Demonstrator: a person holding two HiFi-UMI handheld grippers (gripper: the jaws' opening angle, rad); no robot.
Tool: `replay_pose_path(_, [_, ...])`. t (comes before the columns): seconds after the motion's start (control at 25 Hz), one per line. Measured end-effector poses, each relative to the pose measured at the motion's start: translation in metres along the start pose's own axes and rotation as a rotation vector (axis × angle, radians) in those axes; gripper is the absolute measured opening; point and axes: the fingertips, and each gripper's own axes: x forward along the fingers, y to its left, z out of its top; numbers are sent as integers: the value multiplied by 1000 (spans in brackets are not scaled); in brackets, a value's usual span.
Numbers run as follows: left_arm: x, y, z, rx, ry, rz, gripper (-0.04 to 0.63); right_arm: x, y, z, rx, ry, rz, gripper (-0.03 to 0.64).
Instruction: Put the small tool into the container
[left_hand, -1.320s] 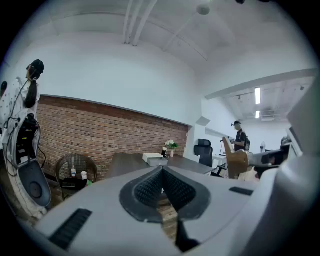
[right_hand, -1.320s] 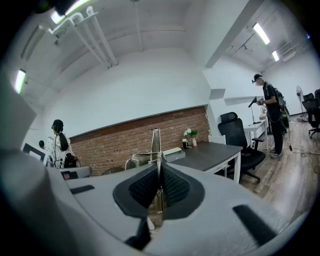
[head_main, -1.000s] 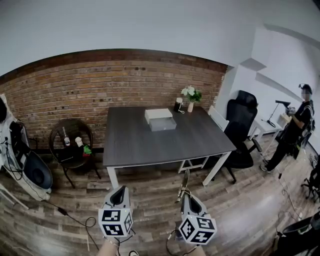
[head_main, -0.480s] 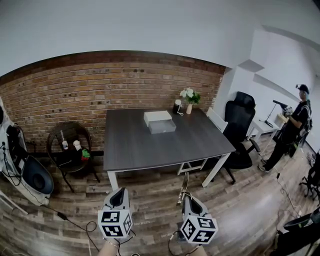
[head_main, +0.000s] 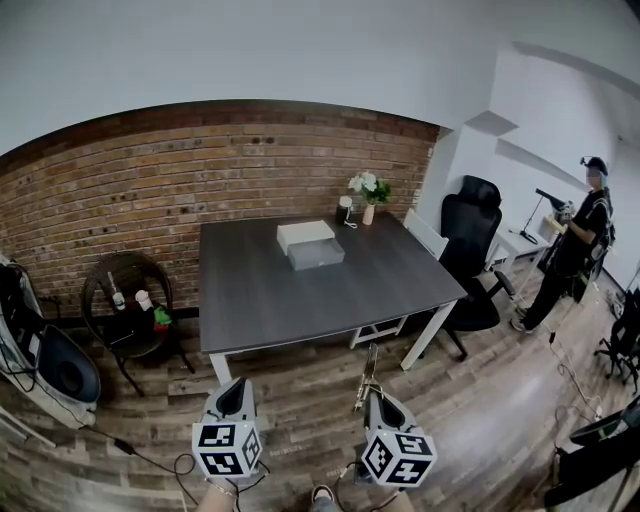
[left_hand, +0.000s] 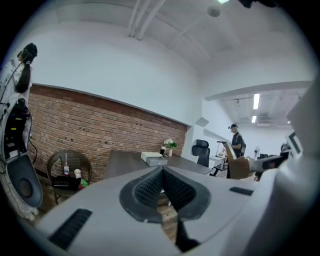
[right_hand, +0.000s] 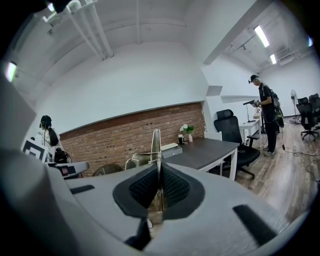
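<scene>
- Right gripper (right_hand: 159, 169) is pinching the small tool (right_hand: 156, 142), a thin metal strip. The jaws are closed tight on its lower end and the rest is sticking out ahead of them, pointing at the table (head_main: 300, 300).
- Left gripper (left_hand: 161, 171) is closed too, pads together with nothing between them. It's hanging beside the right one, over the wood floor.
- The container looks like the grey box (head_main: 317, 254) at the far side of the table, touching a white box (head_main: 305, 234) behind it. I'm standing well back from it, so this step is just the carry.
- My plan: keep the squeeze steady so the strip isn't pivoting in the pads, and go in at the near table edge.
- I'm watching the tip, since it will reach things before the gripper does.
- I'd bring it right over the grey box before letting go, since it looks shallow.
</scene>
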Motion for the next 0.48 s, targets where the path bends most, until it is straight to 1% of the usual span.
replay_pose_path(0.32, [51, 8, 0, -20, 7, 17, -5, 47, -23, 8, -3, 14, -7, 5])
replay_pose_path(0.48, [82, 8, 7, -5, 1, 27, -5, 80, -35, 20, 4, 8, 10, 5])
